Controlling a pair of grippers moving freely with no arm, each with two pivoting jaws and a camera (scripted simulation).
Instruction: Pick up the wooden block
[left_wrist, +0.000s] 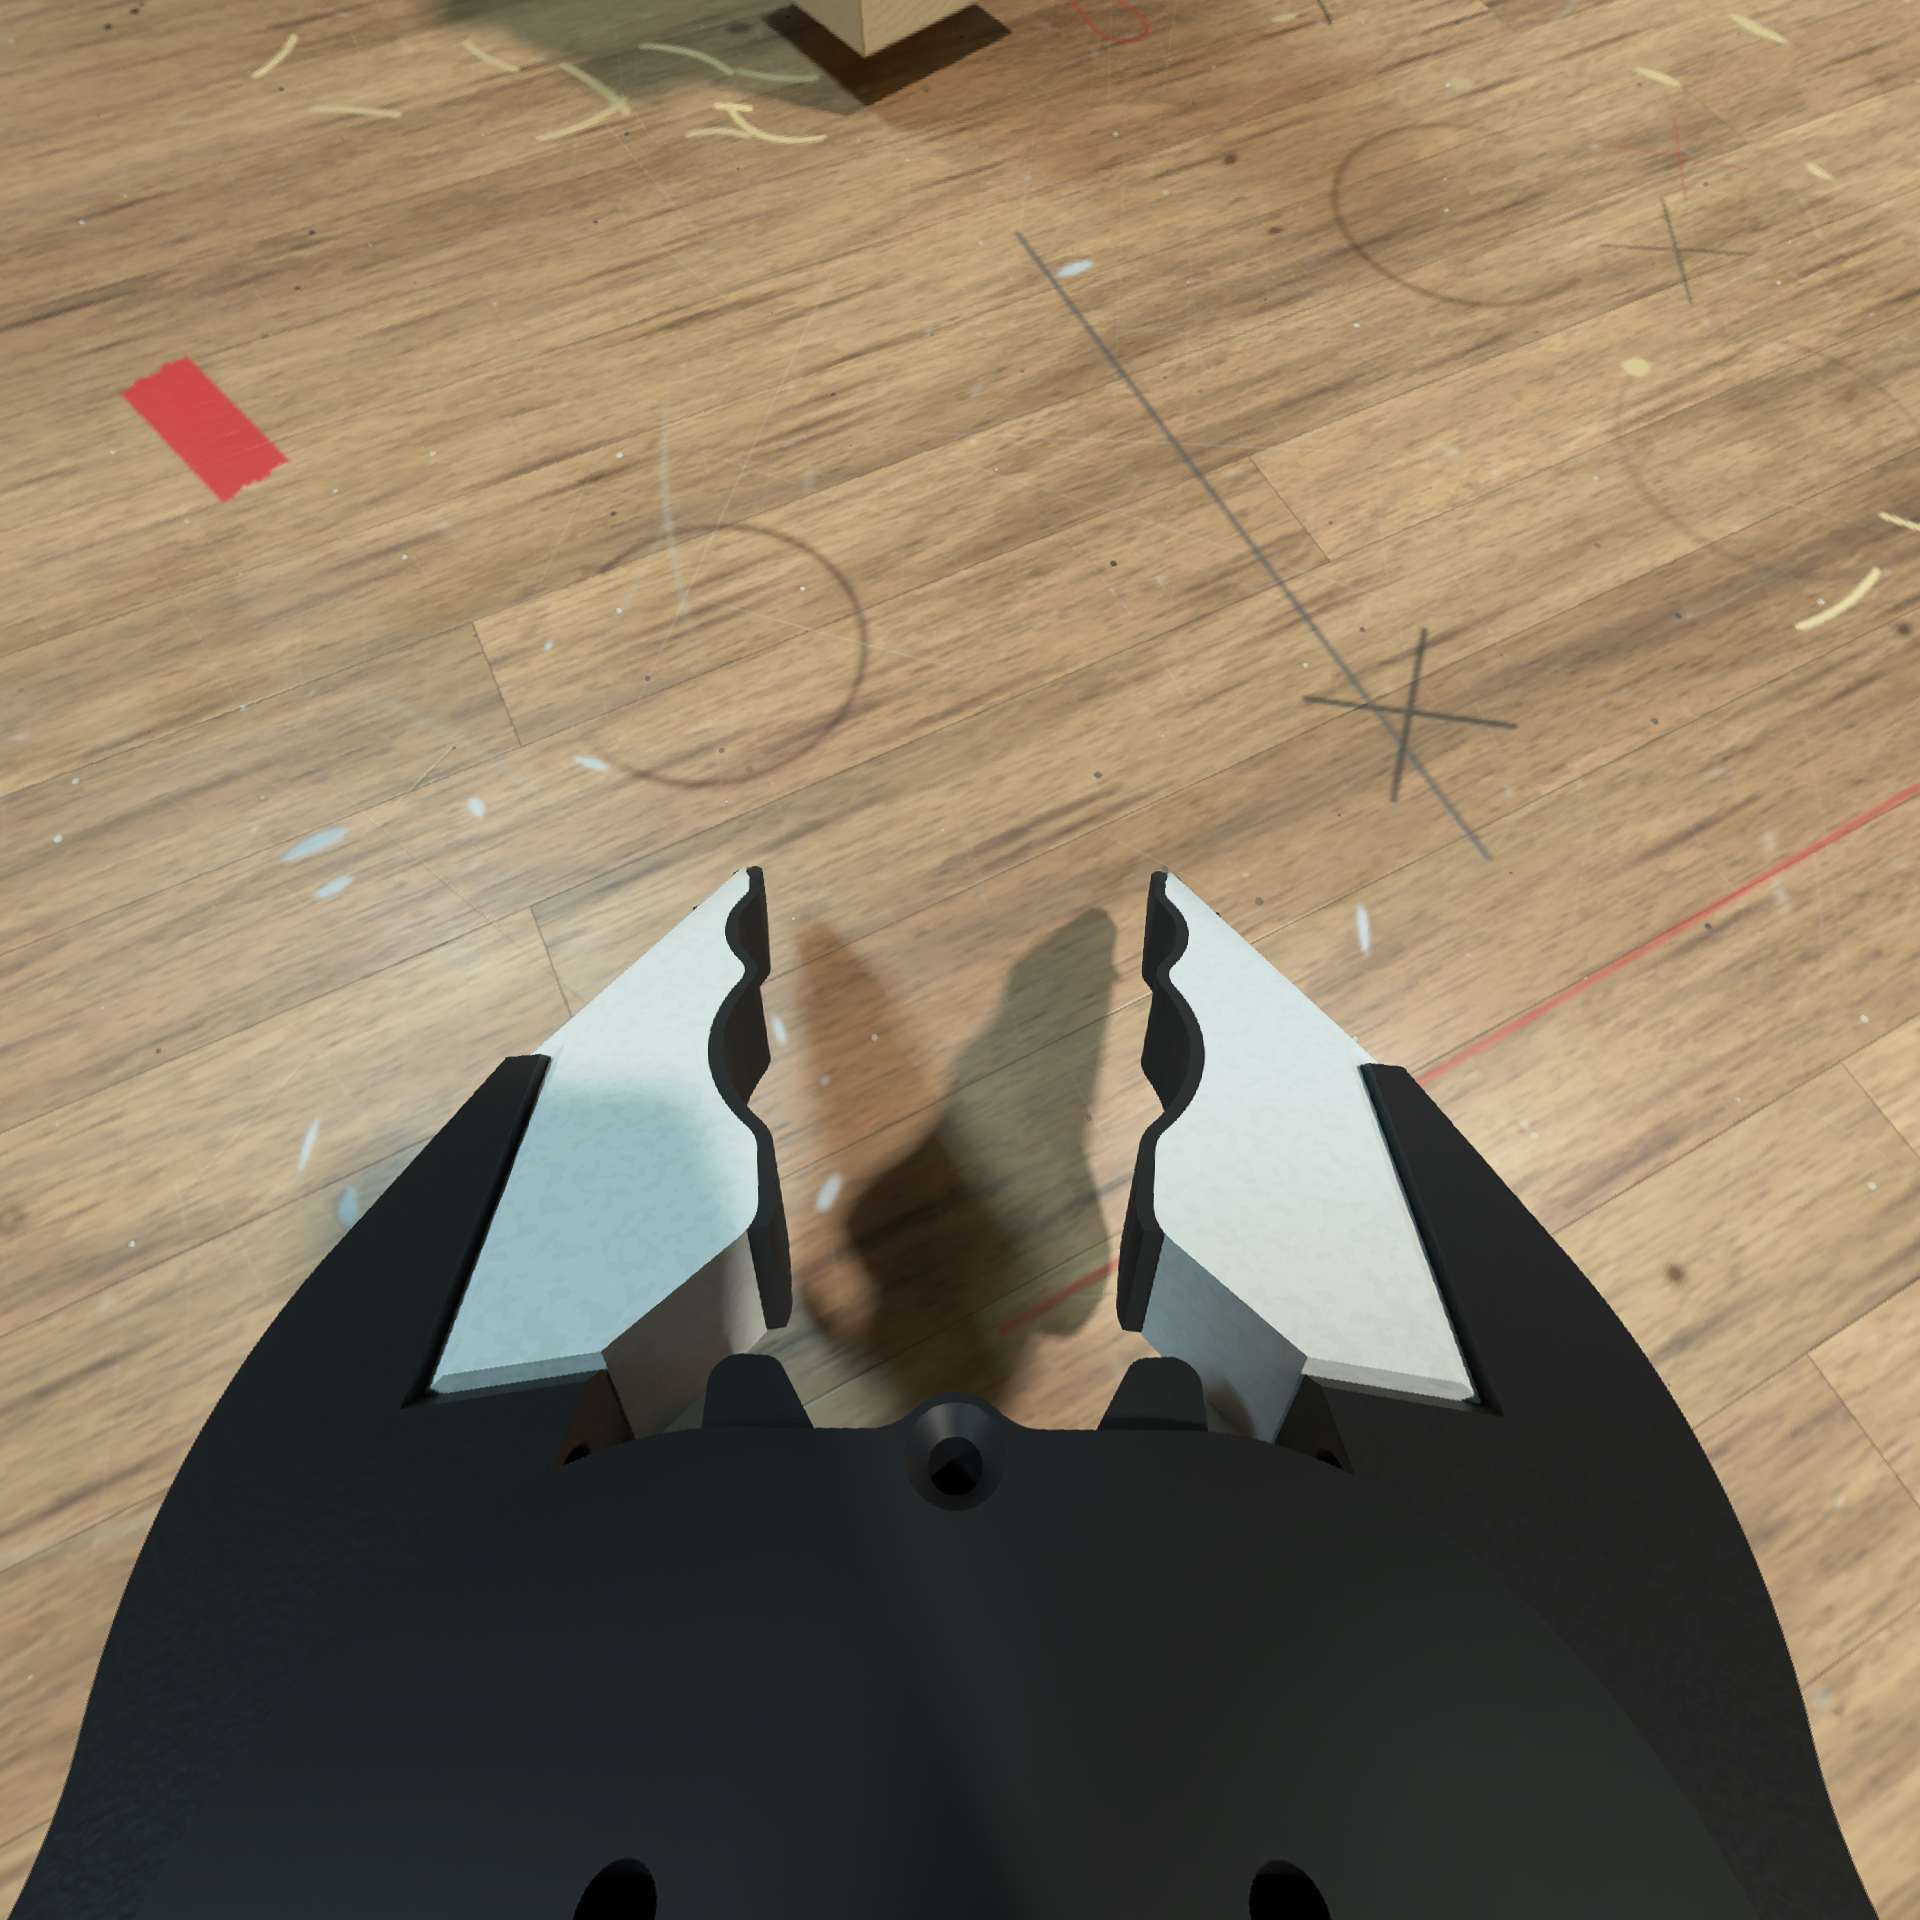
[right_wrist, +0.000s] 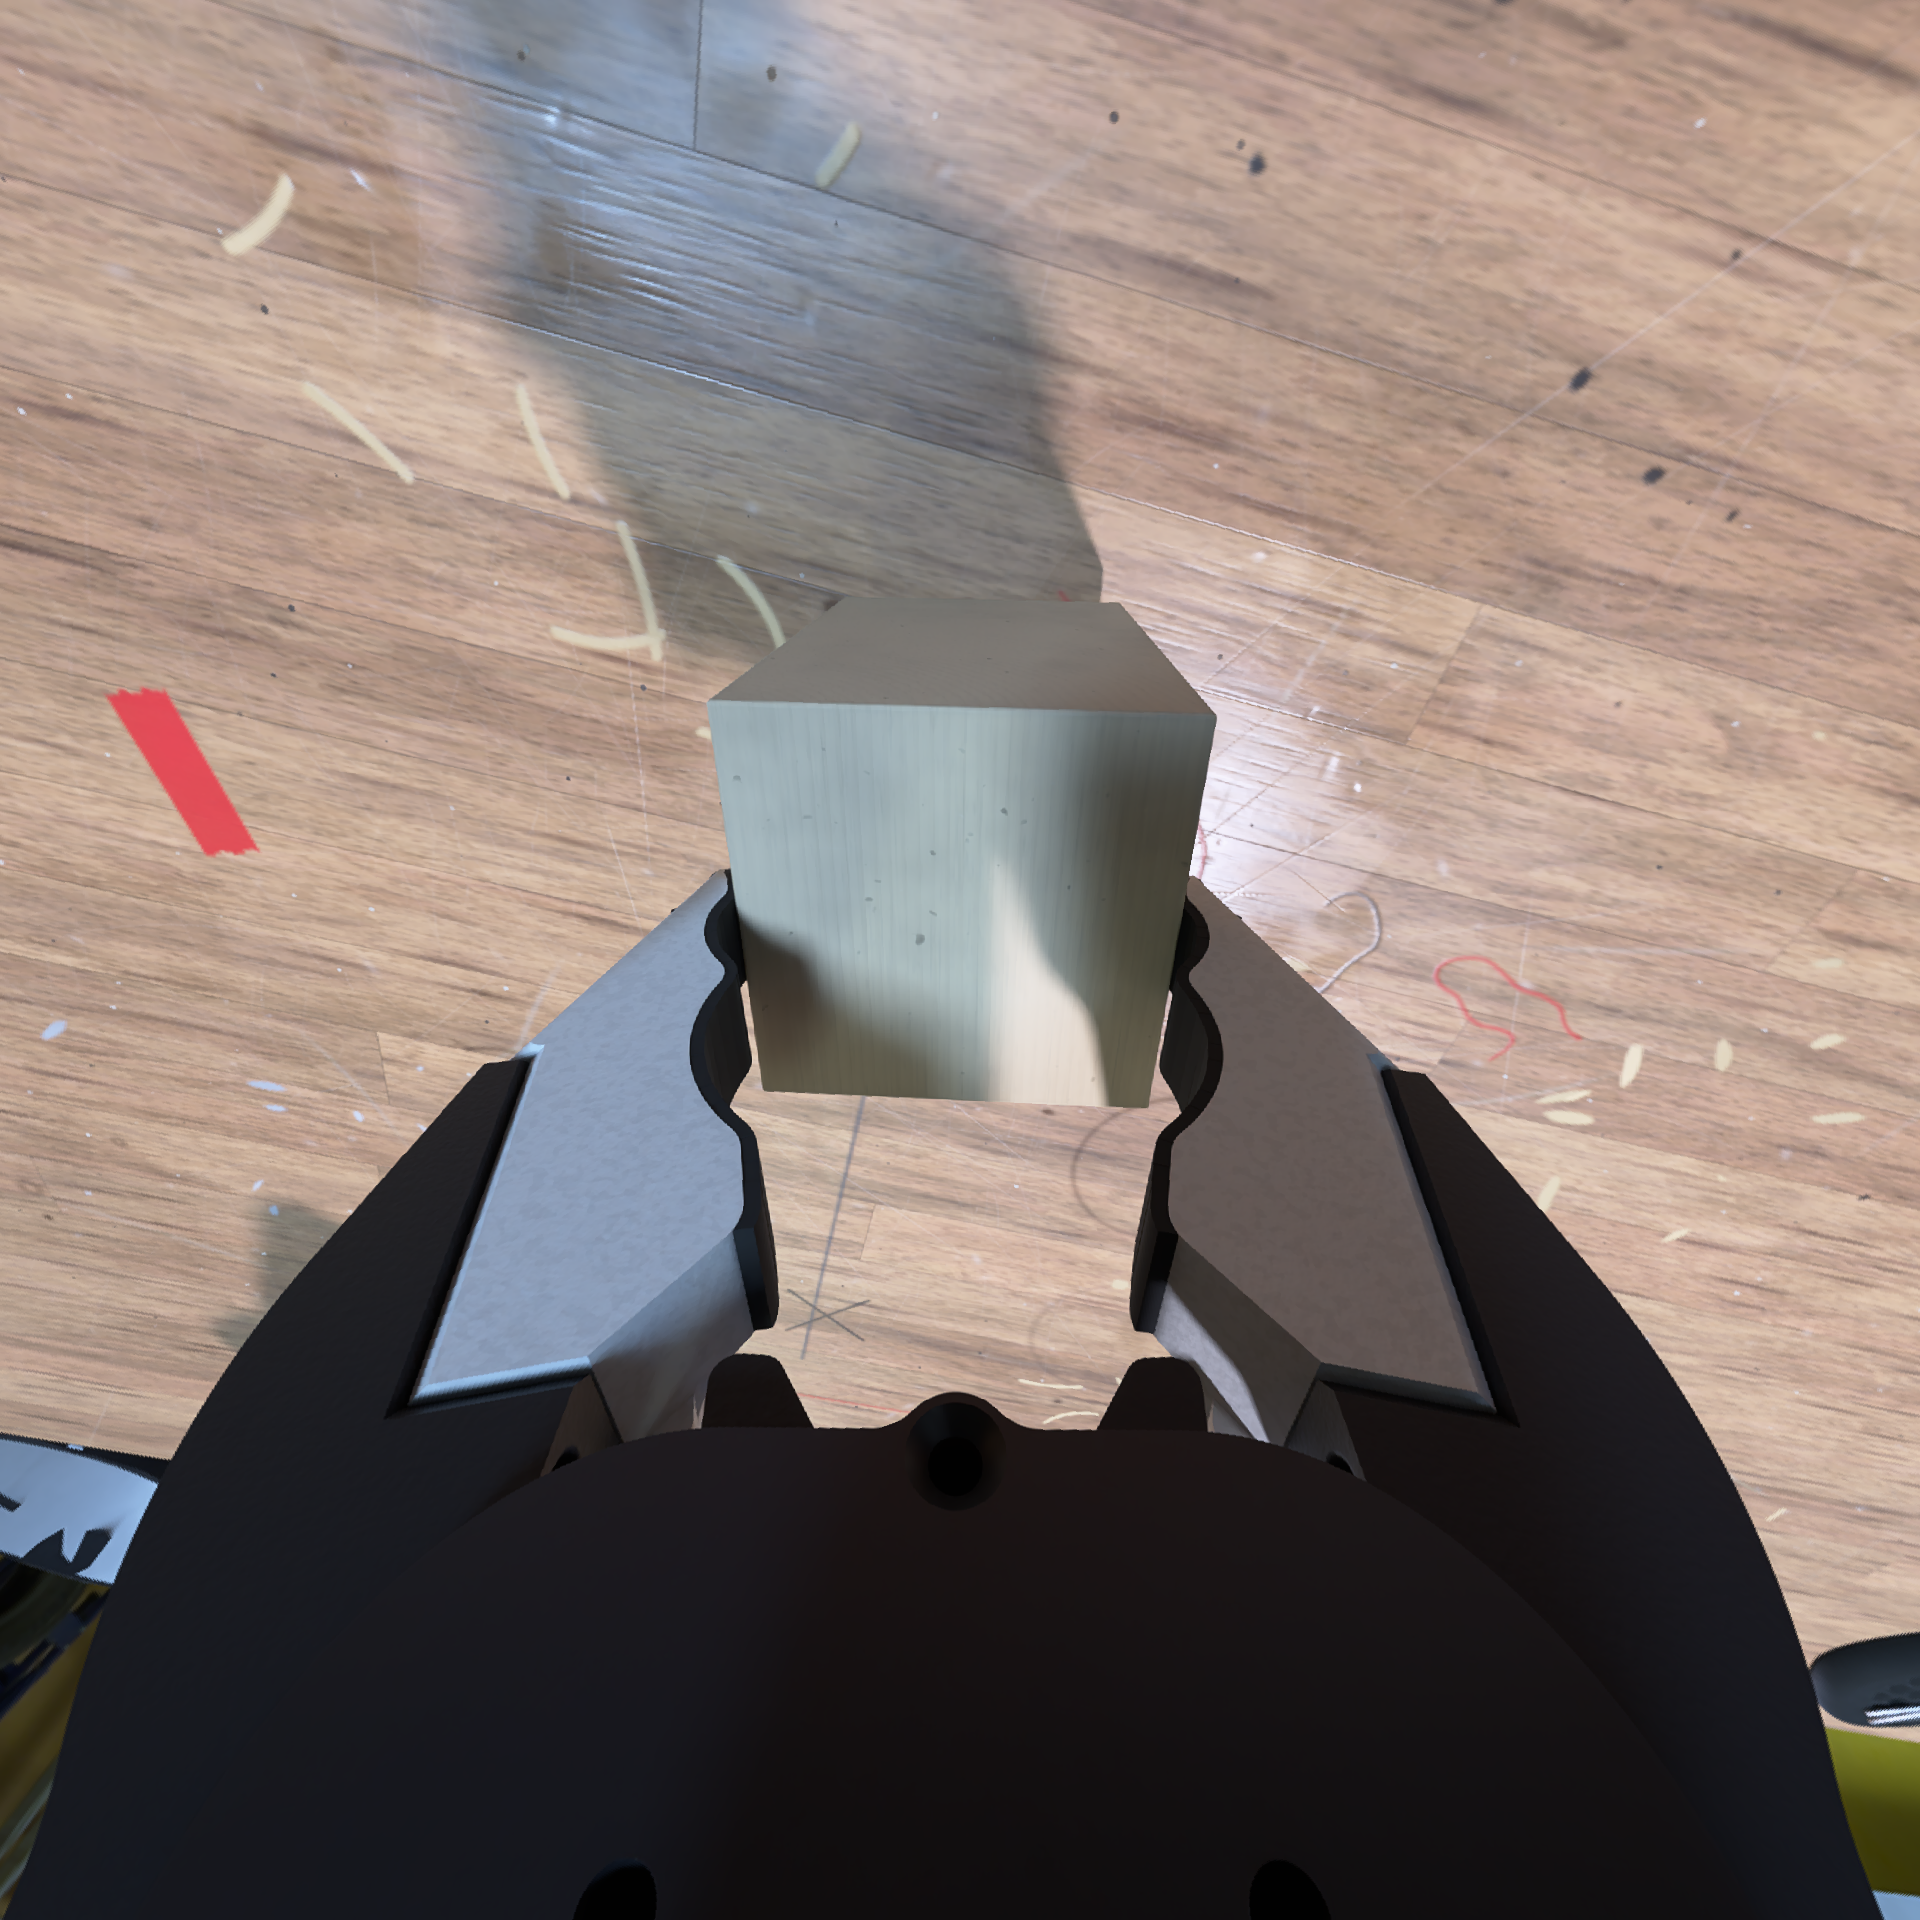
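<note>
The wooden block (right_wrist: 961, 894) is a pale cube with fine grain. My right gripper (right_wrist: 956, 888) is shut on it, with the fingertips pressing its left and right faces. The block sits clear of the wooden tabletop (right_wrist: 1455, 312), and its shadow falls on the boards beyond it. In the left wrist view only the block's lower corner (left_wrist: 883, 21) shows at the top edge, with a dark shadow under it. My left gripper (left_wrist: 956, 878) is open and empty, low over the tabletop (left_wrist: 935, 416) and well short of the block.
A strip of red tape (left_wrist: 203, 426) lies on the left and also shows in the right wrist view (right_wrist: 182, 774). Wood shavings, pencil circles and crosses (left_wrist: 1408, 717) mark the boards. A yellow object (right_wrist: 1881, 1808) and a black-and-white object (right_wrist: 52, 1538) sit at the bottom corners.
</note>
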